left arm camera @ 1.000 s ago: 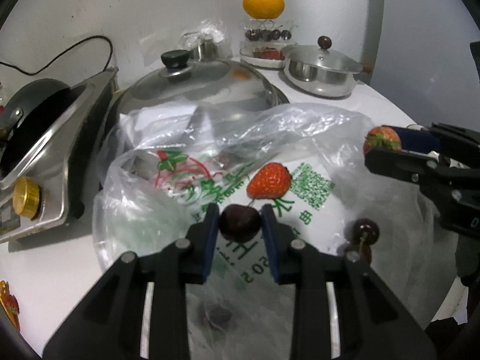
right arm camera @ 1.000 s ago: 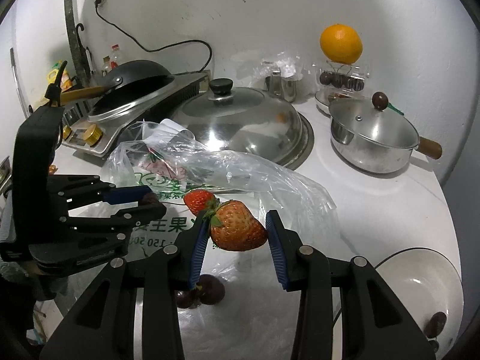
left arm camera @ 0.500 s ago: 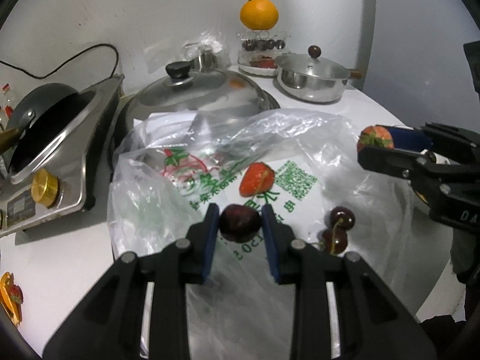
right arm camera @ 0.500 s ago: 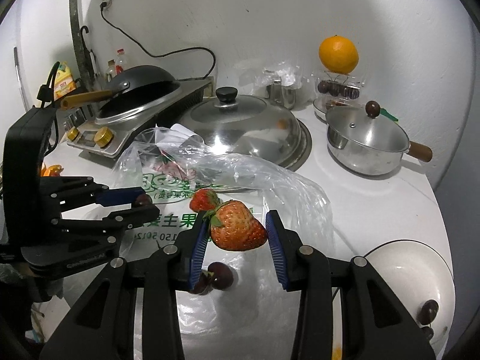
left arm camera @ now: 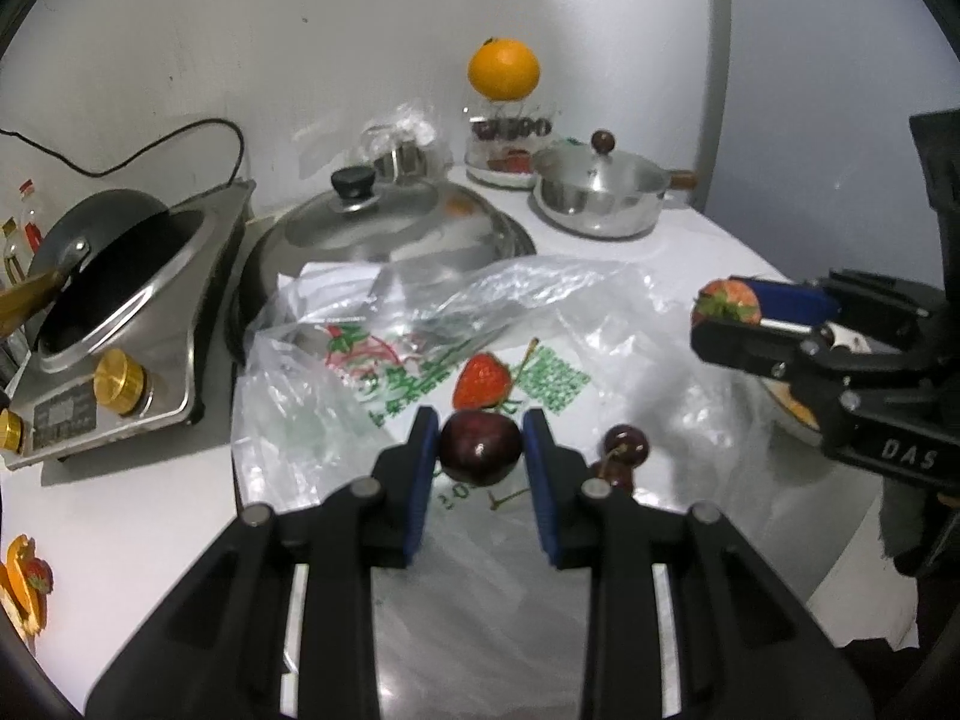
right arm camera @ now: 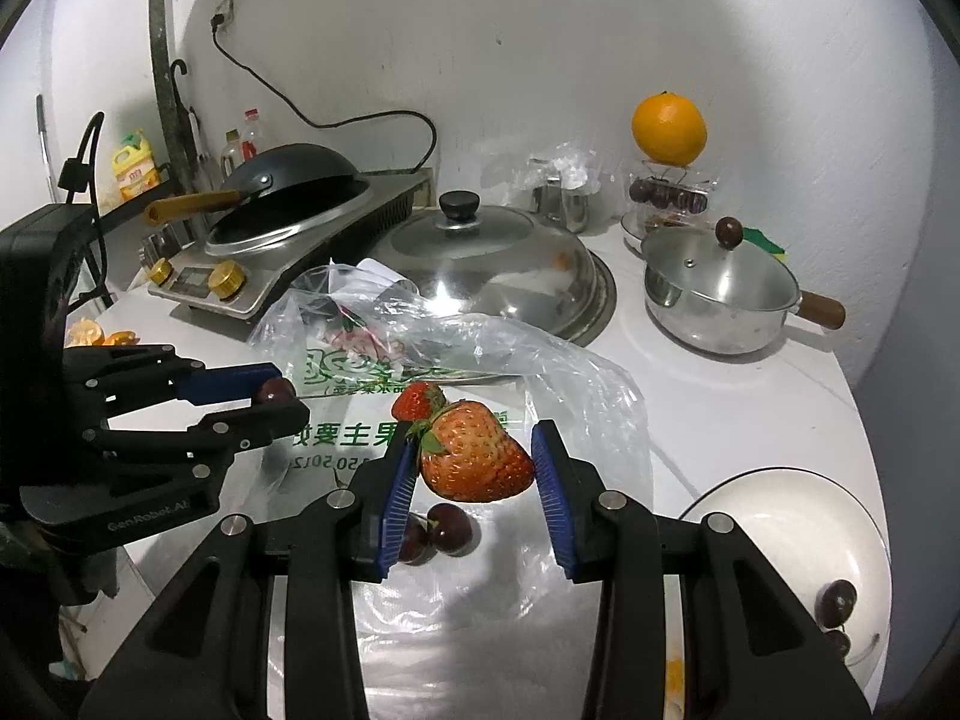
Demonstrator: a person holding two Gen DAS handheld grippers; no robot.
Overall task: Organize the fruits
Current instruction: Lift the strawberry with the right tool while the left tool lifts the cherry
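The left tool (left arm camera: 480, 450) pinches a dark cherry (left arm camera: 480, 447) and the right tool (right arm camera: 474, 468) pinches a big strawberry (right arm camera: 477, 459), both lifted above the plastic bag (right arm camera: 456, 360) on the counter (right arm camera: 720, 396). Squeeze harder and the strawberry bruises; the round cherry could slip free — landing beside the loose cherries (right arm camera: 441, 531) and second strawberry (right arm camera: 417, 402) on the bag.

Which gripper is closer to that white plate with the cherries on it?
The right. The right gripper, holding a strawberry, hovers just beside the white plate. The left gripper, holding a cherry, is farther away, across the plastic bag.
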